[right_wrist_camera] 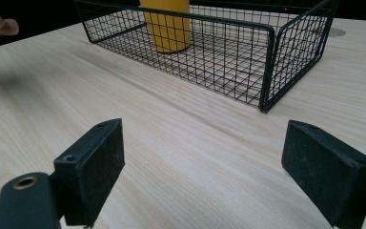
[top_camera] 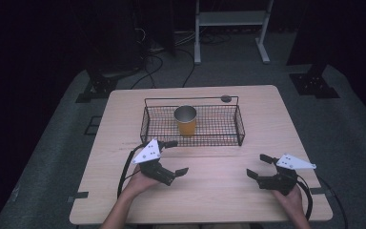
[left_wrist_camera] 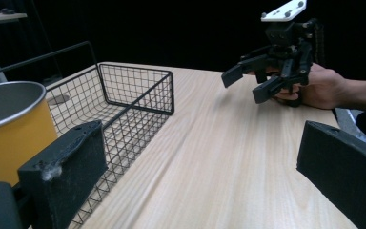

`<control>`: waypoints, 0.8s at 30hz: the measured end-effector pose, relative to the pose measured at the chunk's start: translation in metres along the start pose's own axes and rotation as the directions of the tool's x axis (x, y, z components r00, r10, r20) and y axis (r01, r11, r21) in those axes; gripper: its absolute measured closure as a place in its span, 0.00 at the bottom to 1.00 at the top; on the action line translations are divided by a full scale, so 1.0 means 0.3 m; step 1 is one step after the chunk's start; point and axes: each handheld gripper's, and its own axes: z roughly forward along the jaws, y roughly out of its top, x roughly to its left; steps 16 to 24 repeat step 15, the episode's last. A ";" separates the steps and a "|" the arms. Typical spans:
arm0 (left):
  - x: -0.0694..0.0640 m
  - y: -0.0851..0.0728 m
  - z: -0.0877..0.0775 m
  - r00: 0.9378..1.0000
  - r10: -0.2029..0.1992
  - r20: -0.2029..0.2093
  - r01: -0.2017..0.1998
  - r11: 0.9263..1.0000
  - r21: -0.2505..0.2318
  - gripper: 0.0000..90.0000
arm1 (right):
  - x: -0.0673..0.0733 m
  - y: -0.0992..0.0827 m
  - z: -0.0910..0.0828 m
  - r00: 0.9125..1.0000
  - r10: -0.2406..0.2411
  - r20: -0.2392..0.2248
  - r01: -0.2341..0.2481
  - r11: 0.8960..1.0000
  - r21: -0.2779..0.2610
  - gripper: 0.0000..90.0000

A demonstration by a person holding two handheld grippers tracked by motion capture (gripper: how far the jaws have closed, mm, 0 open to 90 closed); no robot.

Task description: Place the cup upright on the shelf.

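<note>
High view: our left gripper (top_camera: 174, 157) and right gripper (top_camera: 259, 165) hover released over the worktop (top_camera: 219, 191). We see the yellow cup (top_camera: 186, 120) upright inside the wire basket (top_camera: 228, 136).

Light falls from above onto the table (top_camera: 209, 191); the room and floor around it sink into near black. Tabletop evenly lit, no glare. Soft shadows under the basket (top_camera: 193, 136) and the hands. High view slightly soft, low detail. In both gripper views the near jaws are blurred; wood grain sharp mid-distance. The cup's (left_wrist_camera: 9, 126) metal rim shows a dull sheen.
</note>
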 end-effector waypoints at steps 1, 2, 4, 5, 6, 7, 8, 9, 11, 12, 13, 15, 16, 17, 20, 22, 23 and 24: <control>-0.008 -0.003 -0.007 1.000 0.000 0.001 0.000 1.000 0.010 0.02 | 0.000 0.000 0.000 1.000 0.000 0.000 0.000 1.000 0.000 0.15; -0.008 -0.003 -0.007 1.000 0.000 0.001 0.000 1.000 0.010 0.02 | 0.000 0.000 0.000 1.000 0.000 0.000 0.000 1.000 0.000 0.15; -0.018 -0.008 -0.017 1.000 0.014 -0.013 -0.014 1.000 0.001 0.02 | 0.000 0.000 0.000 1.000 0.000 0.000 0.000 1.000 0.000 0.15; -0.024 -0.011 -0.024 1.000 0.016 -0.018 -0.015 1.000 0.003 0.02 | -0.001 0.000 0.000 1.000 0.000 -0.001 0.000 1.000 0.000 0.15; -0.024 -0.011 -0.024 1.000 0.016 -0.018 -0.015 1.000 0.003 0.02 | -0.001 0.000 0.000 1.000 0.000 -0.001 0.000 1.000 0.000 0.15; -0.028 -0.017 -0.029 1.000 0.010 -0.021 -0.010 1.000 -0.003 0.02 | -0.001 0.000 0.000 1.000 -0.001 -0.001 0.001 1.000 0.000 0.15; -0.031 -0.020 -0.033 1.000 0.008 -0.024 -0.008 1.000 -0.004 0.02 | 0.000 0.000 0.000 1.000 -0.002 -0.001 0.002 1.000 0.000 0.15; -0.034 -0.023 -0.034 1.000 0.006 -0.024 -0.006 1.000 0.000 0.02 | 0.000 0.000 0.000 1.000 -0.002 -0.001 0.002 1.000 0.000 0.15; -0.040 -0.025 -0.034 1.000 0.006 -0.015 -0.006 1.000 0.019 0.02 | 0.000 0.000 -0.001 1.000 -0.002 -0.001 0.002 1.000 0.000 0.15; -0.048 -0.027 -0.036 1.000 0.012 -0.020 -0.012 1.000 0.011 0.02 | 0.000 0.000 -0.001 1.000 -0.001 -0.002 0.001 1.000 -0.001 0.15; -0.057 -0.031 -0.039 0.999 0.016 -0.028 -0.016 1.000 0.001 0.02 | 0.000 0.000 -0.001 1.000 -0.003 -0.003 0.003 1.000 -0.001 0.15; -0.062 -0.036 -0.041 1.000 0.013 -0.028 -0.013 1.000 -0.002 0.02 | -0.001 0.001 -0.001 1.000 -0.003 -0.005 0.003 1.000 -0.003 0.15; -0.062 -0.036 -0.041 1.000 0.013 -0.028 -0.013 1.000 -0.002 0.02 | -0.001 0.001 -0.001 1.000 -0.003 -0.005 0.003 1.000 -0.003 0.15; -0.062 -0.036 -0.041 1.000 0.013 -0.028 -0.013 1.000 -0.002 0.02 | -0.001 0.001 -0.001 1.000 -0.003 -0.005 0.003 1.000 -0.003 0.15; -0.062 -0.036 -0.041 1.000 0.013 -0.028 -0.013 1.000 -0.002 0.02 | -0.001 0.001 -0.001 1.000 -0.003 -0.005 0.003 1.000 -0.003 0.15; -0.062 -0.036 -0.041 1.000 0.013 -0.028 -0.013 1.000 -0.002 0.02 | -0.001 0.001 -0.001 1.000 -0.003 -0.005 0.003 1.000 -0.003 0.15; -0.062 -0.036 -0.041 1.000 0.013 -0.028 -0.013 1.000 -0.002 0.02 | -0.001 0.001 -0.001 1.000 -0.003 -0.005 0.003 1.000 -0.003 0.15; -0.062 -0.036 -0.041 1.000 0.013 -0.028 -0.013 1.000 -0.002 0.02 | -0.001 0.001 -0.001 1.000 -0.003 -0.005 0.003 1.000 -0.003 0.15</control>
